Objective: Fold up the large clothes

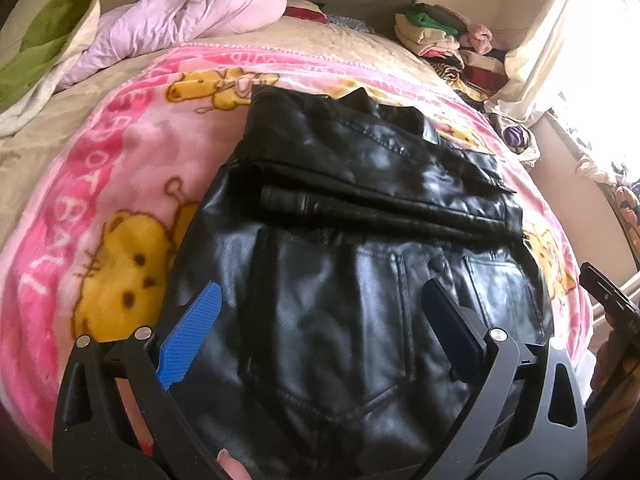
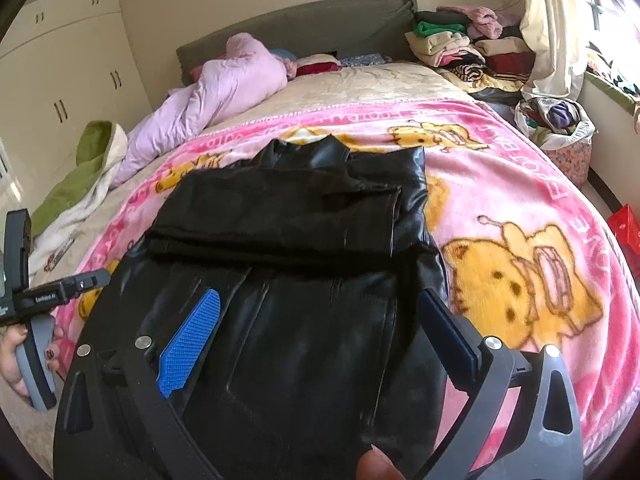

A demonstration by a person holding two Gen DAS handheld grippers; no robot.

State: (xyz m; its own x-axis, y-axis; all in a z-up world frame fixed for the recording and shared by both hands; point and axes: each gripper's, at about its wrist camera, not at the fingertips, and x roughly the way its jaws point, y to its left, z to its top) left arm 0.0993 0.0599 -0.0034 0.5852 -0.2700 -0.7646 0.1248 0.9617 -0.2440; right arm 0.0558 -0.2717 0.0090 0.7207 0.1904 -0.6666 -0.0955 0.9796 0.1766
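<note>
**Black jacket half folded, both grippers empty above it**

I hold my left gripper (image 1: 322, 320) and my right gripper (image 2: 320, 326) over the near part of the black leather jacket (image 1: 360, 240), both with jaws spread wide and nothing between them. The blue pads (image 1: 192, 336) hang clear of the leather; I cannot tell whether any fingertip touches it.

The jacket lies flat on the pink cartoon blanket (image 1: 100, 168) in the middle of the bed, collar toward the far end. A dark layer, which looks like the sleeves or an upper panel, is already laid across the far half, leaving the near half as one smooth sheet with seams and a pocket showing.

I judge this leather heavy and fairly stiff, with a glossy surface that may slip between the pads. It will bend in broad curves, not sharp creases, and will likely spring back unless pressed down. A shallow pinch on the smooth face will probably slide off, so I would take the near hem at its two corners, where stitched edges give thickness to bite, and lift both sides evenly toward the collar.
</note>
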